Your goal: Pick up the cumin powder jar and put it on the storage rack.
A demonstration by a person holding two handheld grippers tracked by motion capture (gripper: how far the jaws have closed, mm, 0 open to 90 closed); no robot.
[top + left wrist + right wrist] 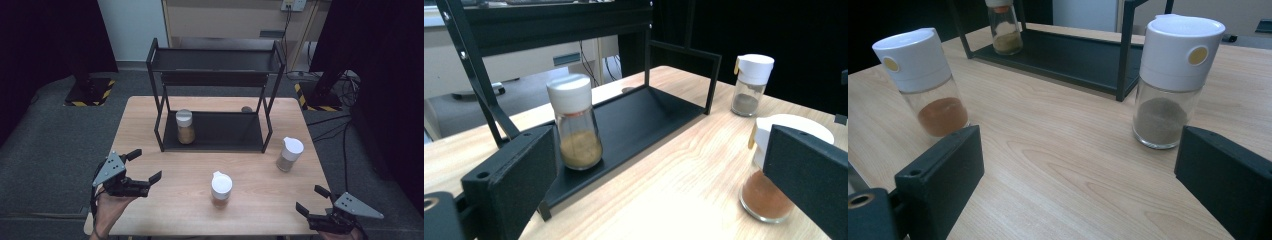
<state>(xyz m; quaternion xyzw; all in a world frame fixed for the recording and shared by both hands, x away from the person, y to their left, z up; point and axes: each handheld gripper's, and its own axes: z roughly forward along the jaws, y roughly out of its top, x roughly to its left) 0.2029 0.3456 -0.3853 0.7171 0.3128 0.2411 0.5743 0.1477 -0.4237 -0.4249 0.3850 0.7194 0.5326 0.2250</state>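
Left gripper (142,165): hovered over the near left corner of the table (150,210), jaws spread wide and holding nothing, pointed right towards the middle jar, probably lined up for a reach.
Yellow spice jar (184,127): stood upright at the left end of the black rack's (215,132) lower shelf, likely already stowed; the left gripper view showed it close past the left jaw.
Red spice jar (221,189): stood upright on the bare table, near edge, roughly midway between the grippers, well apart from both; judged the next one to be shelved.
Grey spice jar (289,154): stood upright on the table just right of the rack's right post, outside it.
Right gripper (311,200): hovered at the near right corner, jaws wide apart and empty, facing the grey jar.
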